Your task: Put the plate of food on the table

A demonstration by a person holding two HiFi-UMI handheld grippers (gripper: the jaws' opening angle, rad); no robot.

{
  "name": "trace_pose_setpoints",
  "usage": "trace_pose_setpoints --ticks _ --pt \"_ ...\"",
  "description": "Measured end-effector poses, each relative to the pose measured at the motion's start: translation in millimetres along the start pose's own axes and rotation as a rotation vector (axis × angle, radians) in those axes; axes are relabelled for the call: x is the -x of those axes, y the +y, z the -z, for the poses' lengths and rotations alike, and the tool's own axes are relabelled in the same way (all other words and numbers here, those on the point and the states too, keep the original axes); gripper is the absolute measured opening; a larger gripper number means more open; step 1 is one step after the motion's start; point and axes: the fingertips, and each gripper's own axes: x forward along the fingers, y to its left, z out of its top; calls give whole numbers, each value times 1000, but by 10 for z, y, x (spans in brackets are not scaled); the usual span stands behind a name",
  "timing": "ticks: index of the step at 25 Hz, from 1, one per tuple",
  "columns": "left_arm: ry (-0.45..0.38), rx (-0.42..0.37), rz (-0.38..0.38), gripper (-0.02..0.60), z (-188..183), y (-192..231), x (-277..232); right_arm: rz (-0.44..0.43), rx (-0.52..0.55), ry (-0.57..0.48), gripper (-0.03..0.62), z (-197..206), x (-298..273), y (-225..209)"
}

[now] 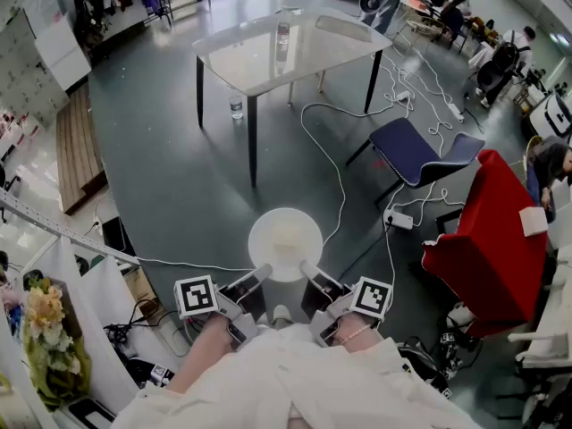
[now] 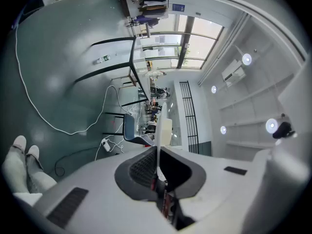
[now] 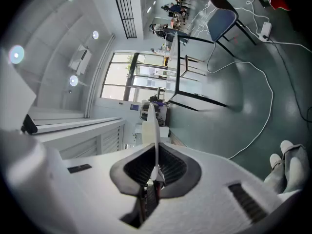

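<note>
A white round plate point(image 1: 285, 243) with pale food on it is held level above the grey floor, in front of me. My left gripper point(image 1: 260, 274) is shut on the plate's near left rim. My right gripper point(image 1: 308, 271) is shut on the near right rim. In the left gripper view the plate point(image 2: 159, 126) shows edge-on between the jaws of the left gripper point(image 2: 157, 155). The right gripper view shows the plate point(image 3: 152, 126) edge-on too, pinched by the right gripper point(image 3: 156, 167). The glass-topped table point(image 1: 295, 47) with black legs stands further ahead.
A blue chair point(image 1: 416, 150) stands right of the path, with a red armchair point(image 1: 487, 231) beyond it. White cables point(image 1: 335, 172) and a power strip point(image 1: 399, 220) lie on the floor between me and the table. A water bottle point(image 1: 236, 105) stands under the table. A bottle point(image 1: 282, 38) stands on the tabletop.
</note>
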Motion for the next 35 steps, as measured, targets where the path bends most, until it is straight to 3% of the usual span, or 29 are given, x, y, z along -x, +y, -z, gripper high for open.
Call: trace_pose_setpoints --ticks 8,11,17,21,35 --pt "-21 -46 3 26 -131 -86 -65 -4 48 -7 12 -95 -113 89" --pt "-31 -24 10 26 -72 -72 -71 7 77 9 11 -106 -91 99" --pt "-18 0 8 26 24 15 -110 -12 5 -2 11 -135 -13 17" --pt "-10 -1 15 26 42 25 -225 -9 34 3 11 -245 5 -10" --pt "-51 17 -9 26 193 223 -393 10 -16 48 11 -358 111 -268"
